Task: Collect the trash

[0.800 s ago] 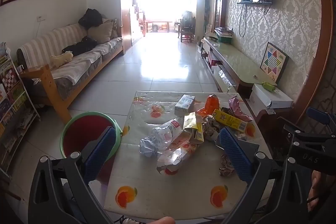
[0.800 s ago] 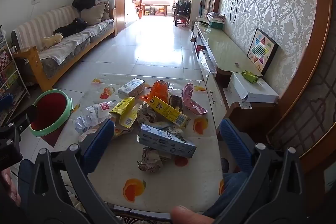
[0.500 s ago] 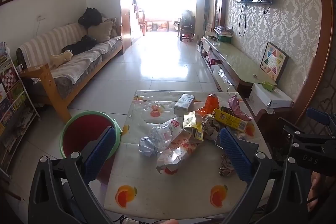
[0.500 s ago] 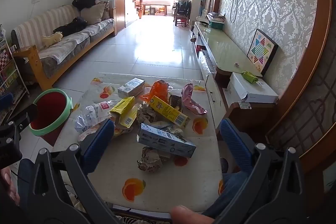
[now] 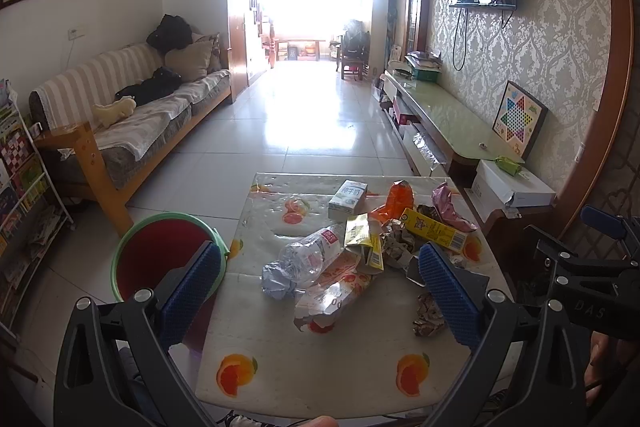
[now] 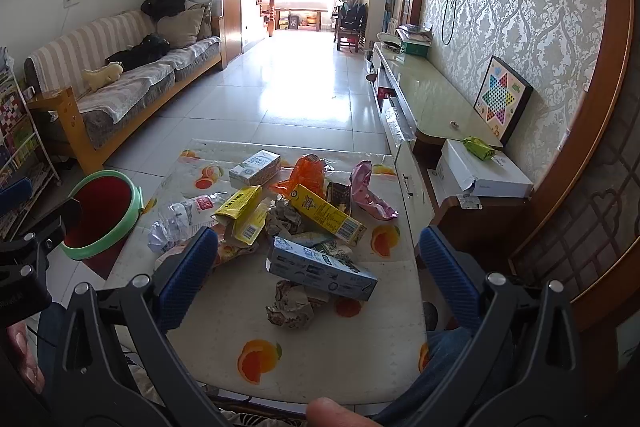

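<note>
My left hand-held gripper hangs above the desk with its jaws wide apart, gripping nothing. Between them I see a crushed bottle beside yellow cartons; a red bin stands left.

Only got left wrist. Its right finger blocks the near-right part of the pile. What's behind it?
Observer: A light-blue carton lying flat, its near edge over a crumpled paper ball.
Operator: The other tool, open? I only see its frame.
Observer: Yes. The right gripper is wide open above that carton, with its pads touching nothing.
Operator: Anything off the near-right corner?
Observer: A knee in blue jeans, just past the table edge.
</note>
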`<state>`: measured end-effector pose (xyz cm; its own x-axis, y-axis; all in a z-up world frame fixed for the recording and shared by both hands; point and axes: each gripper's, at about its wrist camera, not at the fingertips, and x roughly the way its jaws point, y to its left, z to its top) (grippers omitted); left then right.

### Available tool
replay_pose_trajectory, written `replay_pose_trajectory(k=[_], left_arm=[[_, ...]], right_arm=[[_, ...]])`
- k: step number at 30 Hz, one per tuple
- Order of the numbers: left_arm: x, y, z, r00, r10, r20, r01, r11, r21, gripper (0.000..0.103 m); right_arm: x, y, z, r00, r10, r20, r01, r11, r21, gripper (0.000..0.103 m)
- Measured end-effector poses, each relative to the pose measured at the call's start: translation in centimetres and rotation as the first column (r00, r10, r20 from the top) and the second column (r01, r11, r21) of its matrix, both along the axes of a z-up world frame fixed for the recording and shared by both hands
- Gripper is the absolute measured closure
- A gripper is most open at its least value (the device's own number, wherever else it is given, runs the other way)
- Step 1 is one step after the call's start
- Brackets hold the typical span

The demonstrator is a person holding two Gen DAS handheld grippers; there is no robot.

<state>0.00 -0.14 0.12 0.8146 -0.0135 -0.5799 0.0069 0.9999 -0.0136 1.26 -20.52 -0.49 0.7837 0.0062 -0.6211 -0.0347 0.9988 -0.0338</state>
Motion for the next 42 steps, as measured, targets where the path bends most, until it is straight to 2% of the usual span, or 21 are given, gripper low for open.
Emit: replay_pose_trajectory(k=[42], left_arm=[[-0.01, -0.25, 0.10, 1.000, -0.013, -0.013, 0.013, 1.000, -0.027, 0.008]], right_arm=[[0.01, 0.24, -0.30, 1.000, -0.001, -0.011, 0.001, 1.000, 0.001, 0.003]])
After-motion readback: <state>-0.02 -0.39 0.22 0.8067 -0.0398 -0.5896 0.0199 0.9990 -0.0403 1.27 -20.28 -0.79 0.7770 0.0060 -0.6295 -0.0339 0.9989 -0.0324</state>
